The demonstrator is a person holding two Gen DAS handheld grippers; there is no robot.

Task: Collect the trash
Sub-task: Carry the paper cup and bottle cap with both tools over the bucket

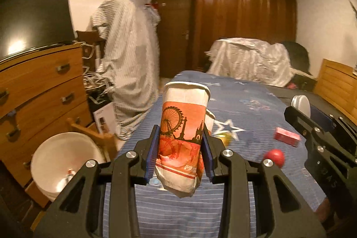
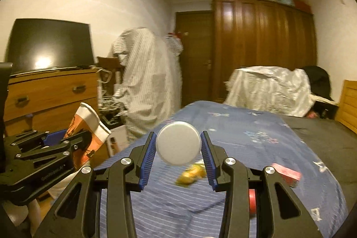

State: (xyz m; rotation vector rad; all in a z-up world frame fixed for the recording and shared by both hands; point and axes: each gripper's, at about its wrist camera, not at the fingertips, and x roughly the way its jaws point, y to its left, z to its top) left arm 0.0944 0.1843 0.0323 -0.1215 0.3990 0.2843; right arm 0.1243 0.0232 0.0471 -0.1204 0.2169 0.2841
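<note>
My left gripper (image 1: 181,144) is shut on a crushed orange-and-white paper cup (image 1: 184,126) printed with a Ferris wheel, held above the blue bed. The cup also shows in the right wrist view (image 2: 86,133). My right gripper (image 2: 178,148) is shut on a round white lid (image 2: 178,143); the lid also shows in the left wrist view (image 1: 301,104). On the bed lie a yellow wrapper (image 2: 191,174), a red box (image 1: 286,136) and a red ball (image 1: 274,156). A second paper cup (image 1: 210,119) stands just behind the held one.
A white bucket (image 1: 60,160) stands on the floor left of the bed (image 1: 245,104), beside a wooden dresser (image 1: 40,86) with a TV on top. Cloth-draped furniture (image 1: 129,55) and a wardrobe (image 1: 243,21) stand beyond.
</note>
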